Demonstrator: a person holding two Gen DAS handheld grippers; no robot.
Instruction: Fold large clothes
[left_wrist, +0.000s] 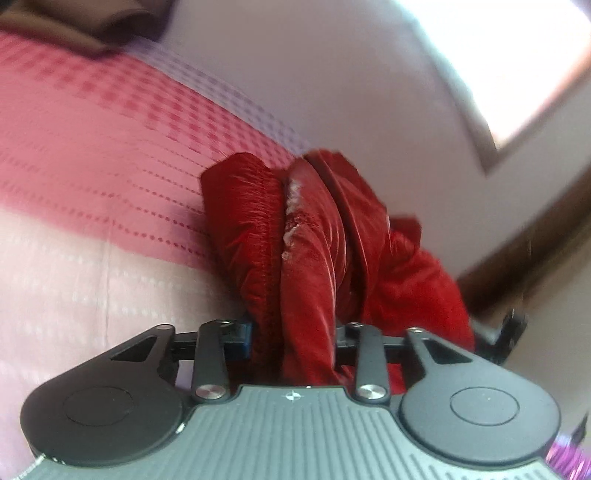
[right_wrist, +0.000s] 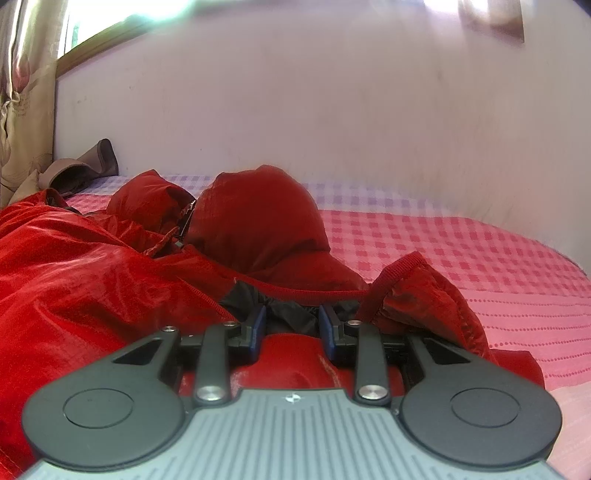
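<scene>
Across both views a pink checked bedspread covers the bed and meets a pale wall along the upper half of each frame. On it lies the red padded jacket, filling the left and centre of the right wrist view, its hood raised at centre and a cuffed sleeve flopped over at centre right. Black lining shows at the collar, just above the right gripper — its blue pads are clenched on a bunched fold of the jacket at lower centre. From the left wrist view, another bunch of the red fabric runs up the middle of the frame; the left gripper has it clamped between its pads. A brown folded garment sits at the far left by the curtain — apart from the jacket.
</scene>
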